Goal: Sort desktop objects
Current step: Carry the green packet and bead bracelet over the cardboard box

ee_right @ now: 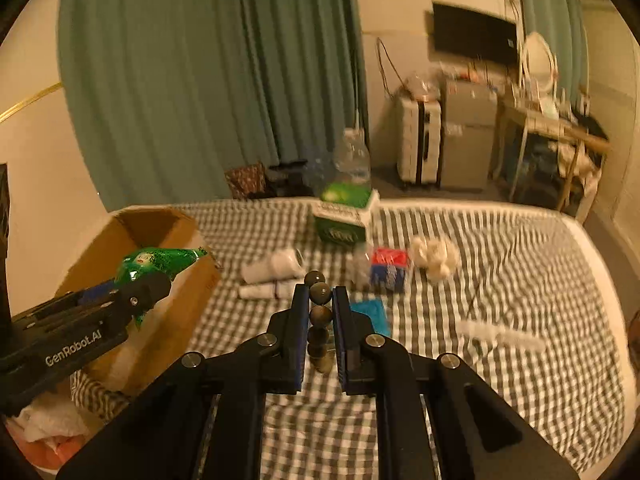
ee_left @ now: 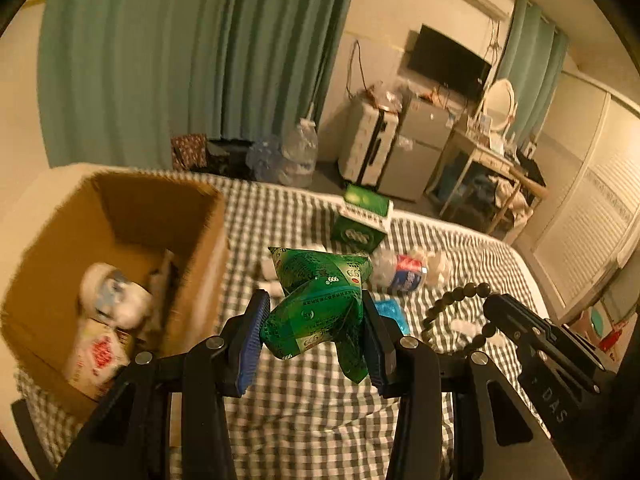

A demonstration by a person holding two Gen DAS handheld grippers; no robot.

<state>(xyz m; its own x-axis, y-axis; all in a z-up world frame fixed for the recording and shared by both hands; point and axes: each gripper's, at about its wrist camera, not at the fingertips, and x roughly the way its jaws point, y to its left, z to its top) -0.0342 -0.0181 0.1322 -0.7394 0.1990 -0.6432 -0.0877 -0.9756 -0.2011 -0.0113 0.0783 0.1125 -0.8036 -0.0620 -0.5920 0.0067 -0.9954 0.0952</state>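
Note:
My left gripper [ee_left: 316,312] is shut on a crumpled green sachet pack [ee_left: 320,304] and holds it above the checked bed, just right of an open cardboard box [ee_left: 120,208]. The pack also shows in the right wrist view [ee_right: 156,264], over the box [ee_right: 160,220]. My right gripper [ee_right: 320,300] is shut on a dark bead bracelet [ee_right: 320,316], held above the bed. The bracelet [ee_left: 456,300] and right gripper [ee_left: 492,304] show at the right of the left wrist view.
The box holds a white jar [ee_left: 112,296] and a white packet [ee_left: 96,356]. On the bed lie a green-and-white box [ee_right: 344,216], white bottles [ee_right: 276,268], a red-and-blue pack [ee_right: 388,270], a blue pouch [ee_right: 370,312], a cream lump [ee_right: 436,258] and a white strip [ee_right: 500,334].

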